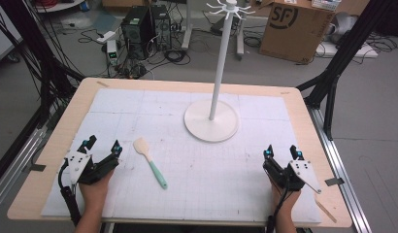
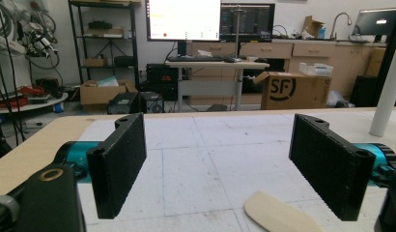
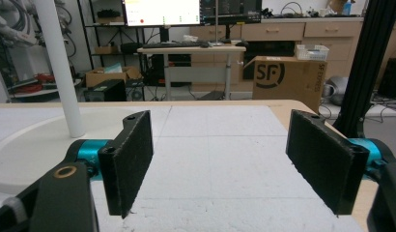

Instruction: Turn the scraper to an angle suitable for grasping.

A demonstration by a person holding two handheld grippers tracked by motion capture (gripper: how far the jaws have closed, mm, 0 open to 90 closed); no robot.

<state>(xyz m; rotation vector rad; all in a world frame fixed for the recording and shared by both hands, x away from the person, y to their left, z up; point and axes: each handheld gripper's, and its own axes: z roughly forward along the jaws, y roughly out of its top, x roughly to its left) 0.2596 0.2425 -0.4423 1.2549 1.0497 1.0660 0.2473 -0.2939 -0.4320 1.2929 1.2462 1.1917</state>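
Note:
A spatula (image 1: 149, 161) with a cream blade and a teal handle lies on the white mat, left of centre. Its blade tip (image 2: 278, 214) shows low between the left gripper's jaws in the left gripper view. My left gripper (image 1: 103, 145) rests at the mat's near left, open and empty, just left of the spatula. My right gripper (image 1: 282, 151) rests at the near right, also open with nothing between its jaws. A white stand (image 1: 211, 121) with a round base, a tall pole and hooks on top stands at the middle back; its pole (image 3: 61, 67) rises at the left of the right gripper view.
The white gridded mat (image 1: 187, 145) covers most of the wooden table (image 1: 304, 111). A flat wooden stick (image 1: 326, 208) lies near the table's front right corner. Beyond the table are a cardboard box (image 1: 294, 29), computers and cables on the floor.

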